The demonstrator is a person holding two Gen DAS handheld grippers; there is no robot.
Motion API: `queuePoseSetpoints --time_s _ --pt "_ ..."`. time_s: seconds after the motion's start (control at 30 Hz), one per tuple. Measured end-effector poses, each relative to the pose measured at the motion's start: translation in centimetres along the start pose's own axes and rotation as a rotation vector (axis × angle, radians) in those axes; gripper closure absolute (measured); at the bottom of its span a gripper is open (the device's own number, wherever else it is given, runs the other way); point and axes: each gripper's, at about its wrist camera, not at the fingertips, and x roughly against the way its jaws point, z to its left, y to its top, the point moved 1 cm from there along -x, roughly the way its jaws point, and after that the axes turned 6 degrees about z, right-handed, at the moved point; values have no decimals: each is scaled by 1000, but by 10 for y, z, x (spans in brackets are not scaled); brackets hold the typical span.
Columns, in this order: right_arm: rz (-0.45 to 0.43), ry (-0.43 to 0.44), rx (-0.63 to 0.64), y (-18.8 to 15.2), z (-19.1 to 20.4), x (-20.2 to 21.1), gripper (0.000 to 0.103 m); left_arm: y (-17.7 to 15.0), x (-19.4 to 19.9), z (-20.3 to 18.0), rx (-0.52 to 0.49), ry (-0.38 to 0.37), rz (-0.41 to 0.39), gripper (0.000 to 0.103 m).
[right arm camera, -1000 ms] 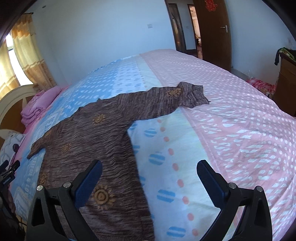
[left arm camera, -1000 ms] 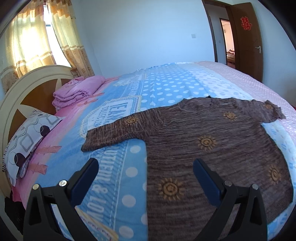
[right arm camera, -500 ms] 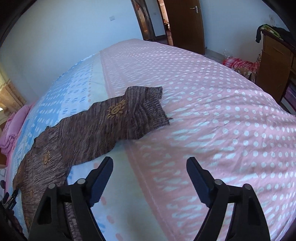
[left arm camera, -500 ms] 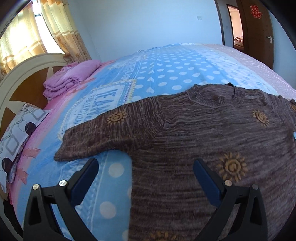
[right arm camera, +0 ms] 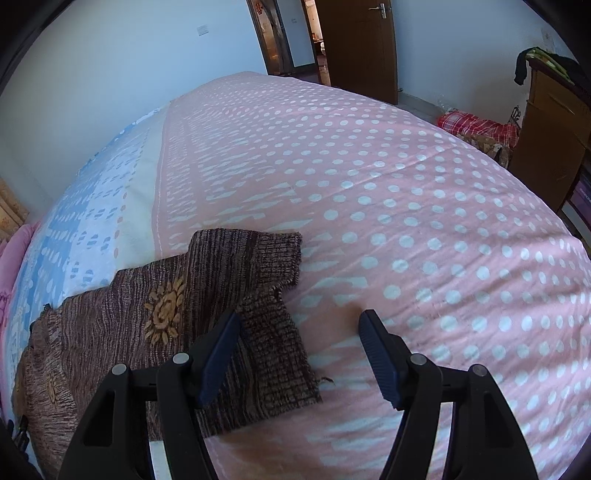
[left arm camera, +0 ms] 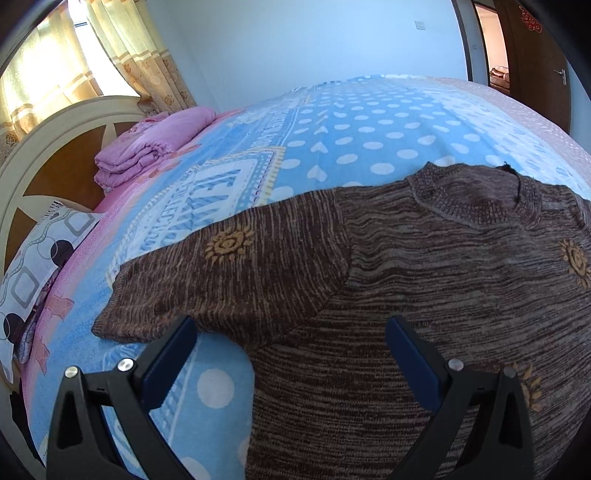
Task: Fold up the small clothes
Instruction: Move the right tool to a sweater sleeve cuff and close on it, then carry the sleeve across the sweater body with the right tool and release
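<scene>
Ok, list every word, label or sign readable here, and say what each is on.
"TEXA": partial block letters on the bedspread, cut off by the sweater.
More lettering beside them on the bedspread: too distorted to read.
Red sign on the door: too small and blurred to read.
Red mark over the doorway: unreadable.
Pillow: shapes only, no text.
Sweater: sun motifs only.

- The blue bedspread (left arm camera: 236,192) carries large white block lettering inside a bordered panel, seen at a slant; only fragments such as "TE" and "XA" can be made out, and the full words cannot be read.
- A red decorative paper sign (left arm camera: 529,23) sits on the brown door (left arm camera: 535,62); its character is too small to read.
</scene>
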Motion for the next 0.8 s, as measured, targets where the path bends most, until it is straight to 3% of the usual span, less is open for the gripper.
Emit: queuePoseSetpoints --time_s 0.1,0.13,0.17,0.27,0.43,0.63,0.73,0.8 --pt "3 -56 19 3 1 -7 66 -3 -6 -3 1 -9 20 0" --pt "0 -62 20 4 0 -7 90 -4 -7 -3 1 -12 21 0" --pt "6 -49 21 5 -2 -5 102 -4 -8 -3 3 -16 24 0" --pt "20 13 -30 6 -13 6 103 -5 -8 -3 8 -31 22 0" --pt "-17 6 -44 13 -23 31 103 -5 -3 3 27 -54 5 0" --pt "-59 -1 -16 24 -9 55 103 -6 2 8 48 -83 -10 0" --pt "-16 1 16 24 9 46 102 -8 1 9 56 -99 -2 0" --pt "44 -35 23 20 10 29 87 -8 1 10 63 -116 3 0"
